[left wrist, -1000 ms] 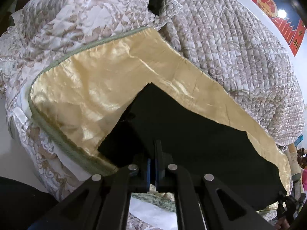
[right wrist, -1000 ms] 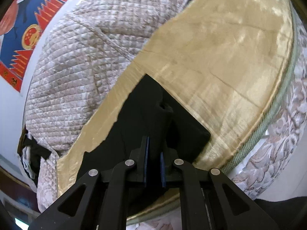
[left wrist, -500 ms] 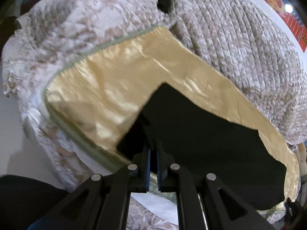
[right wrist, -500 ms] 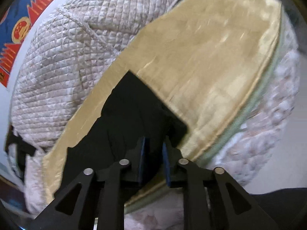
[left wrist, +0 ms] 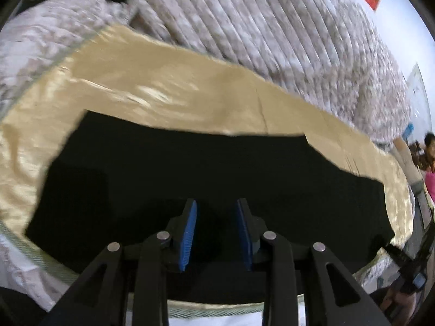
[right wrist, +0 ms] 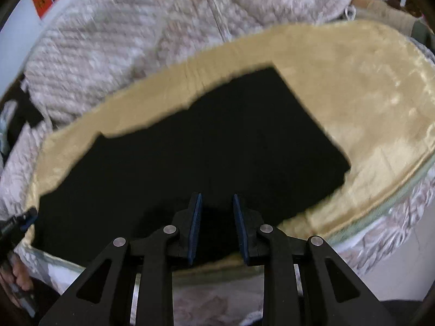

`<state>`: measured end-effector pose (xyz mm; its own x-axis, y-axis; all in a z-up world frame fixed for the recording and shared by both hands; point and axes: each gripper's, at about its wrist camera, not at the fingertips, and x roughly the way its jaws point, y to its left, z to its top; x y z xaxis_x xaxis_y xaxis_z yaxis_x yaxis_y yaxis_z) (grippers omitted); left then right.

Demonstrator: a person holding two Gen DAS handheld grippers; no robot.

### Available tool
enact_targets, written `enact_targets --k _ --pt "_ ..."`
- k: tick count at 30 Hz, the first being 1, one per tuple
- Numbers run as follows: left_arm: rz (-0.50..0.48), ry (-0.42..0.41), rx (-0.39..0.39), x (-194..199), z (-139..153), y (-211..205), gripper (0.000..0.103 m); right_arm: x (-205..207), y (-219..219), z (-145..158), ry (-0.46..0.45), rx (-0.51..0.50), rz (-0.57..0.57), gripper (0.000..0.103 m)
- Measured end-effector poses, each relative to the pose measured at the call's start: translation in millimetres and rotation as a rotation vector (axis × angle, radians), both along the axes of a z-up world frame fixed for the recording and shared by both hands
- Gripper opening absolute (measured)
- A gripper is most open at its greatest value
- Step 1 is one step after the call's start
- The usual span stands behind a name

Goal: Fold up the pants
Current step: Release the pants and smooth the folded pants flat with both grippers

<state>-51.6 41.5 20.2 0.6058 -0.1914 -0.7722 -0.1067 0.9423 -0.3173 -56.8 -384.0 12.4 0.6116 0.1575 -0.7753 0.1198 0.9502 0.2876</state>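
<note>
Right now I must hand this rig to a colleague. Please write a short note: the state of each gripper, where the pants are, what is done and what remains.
Left gripper: open, holding nothing, fingers over the near edge of the black pants.
Right gripper: open, empty, over the same near edge.
Pants: lying flat on the gold satin sheet, with the quilted blanket bunched behind it.
Done: the pants are laid down and neither gripper holds them; they look folded lengthwise, but the black cloth hides the layers.
Left: probably one more fold across the length, then smoothing.
</note>
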Motion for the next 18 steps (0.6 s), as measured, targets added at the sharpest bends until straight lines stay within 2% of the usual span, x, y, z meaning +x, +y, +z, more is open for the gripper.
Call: enact_targets --k 4,6,8,11,14,15,18 --pt "-0.091 -0.005 -0.033 16.5 2.5 -26.8 0.032 4.8 1.6 19.9 -0.076 -0.037 0.033 0.024" --pt "-0.137 0.009 -0.048 31.4 1.9 -41.4 0.032 26.7 9.4 27.7 -0.09 -0.071 0.075 0.024" --pt "-0.149 0.003 -0.022 42.9 3.4 -50.3 0.032 47.6 11.8 29.0 -0.093 -0.061 0.113 0.024" --pt "-0.107 -0.017 0.059 60.3 1.2 -45.2 0.032 84.9 5.2 25.4 -0.069 -0.063 0.102 0.024" --pt "-0.026 0.017 0.108 72.2 -11.3 -20.5 0.032 107.2 -10.3 16.5 -0.052 -0.114 0.061 0.024" --pt "-0.004 0.027 0.107 75.0 -15.9 -10.6 0.032 110.4 -16.9 12.6 -0.039 -0.115 0.041 0.024" --pt "-0.009 0.028 0.033 79.9 -16.2 4.4 0.032 110.7 -37.5 8.1 -0.039 -0.082 -0.042 0.024"
